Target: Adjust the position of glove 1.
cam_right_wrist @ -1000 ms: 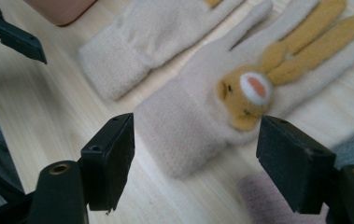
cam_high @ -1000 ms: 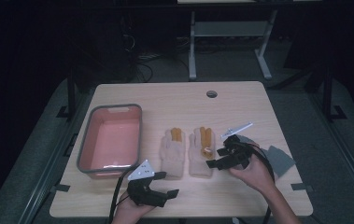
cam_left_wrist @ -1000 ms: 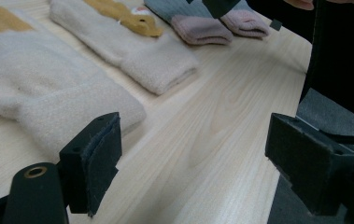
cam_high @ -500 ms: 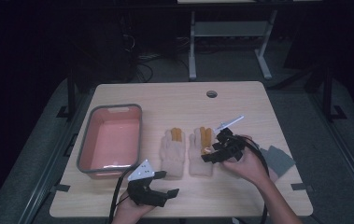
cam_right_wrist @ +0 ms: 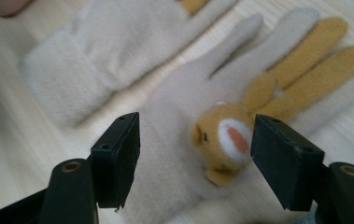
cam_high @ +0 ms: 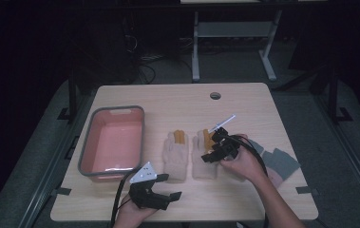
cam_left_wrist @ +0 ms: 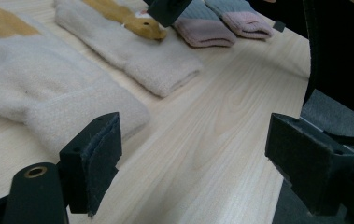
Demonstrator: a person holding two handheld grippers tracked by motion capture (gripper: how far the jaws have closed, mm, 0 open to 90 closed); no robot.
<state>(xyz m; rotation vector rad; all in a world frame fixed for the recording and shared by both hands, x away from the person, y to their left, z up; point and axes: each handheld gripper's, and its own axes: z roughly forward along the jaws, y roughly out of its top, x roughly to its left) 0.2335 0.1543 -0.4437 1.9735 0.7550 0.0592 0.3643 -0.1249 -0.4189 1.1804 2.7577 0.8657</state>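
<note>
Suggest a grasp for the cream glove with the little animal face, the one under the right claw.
Probably pinch the palm of the cream knit glove with orange fingers from straight above, jaws straddling the raised orange animal face. The glove lies flat on the wooden table, so no edge is offered; the soft knit should bunch up. The open right claw is already lined up there.

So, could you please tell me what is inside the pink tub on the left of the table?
The pink tub appears empty: its floor is bare apart from a light reflection. The strip of floor behind its near wall is hidden.
</note>
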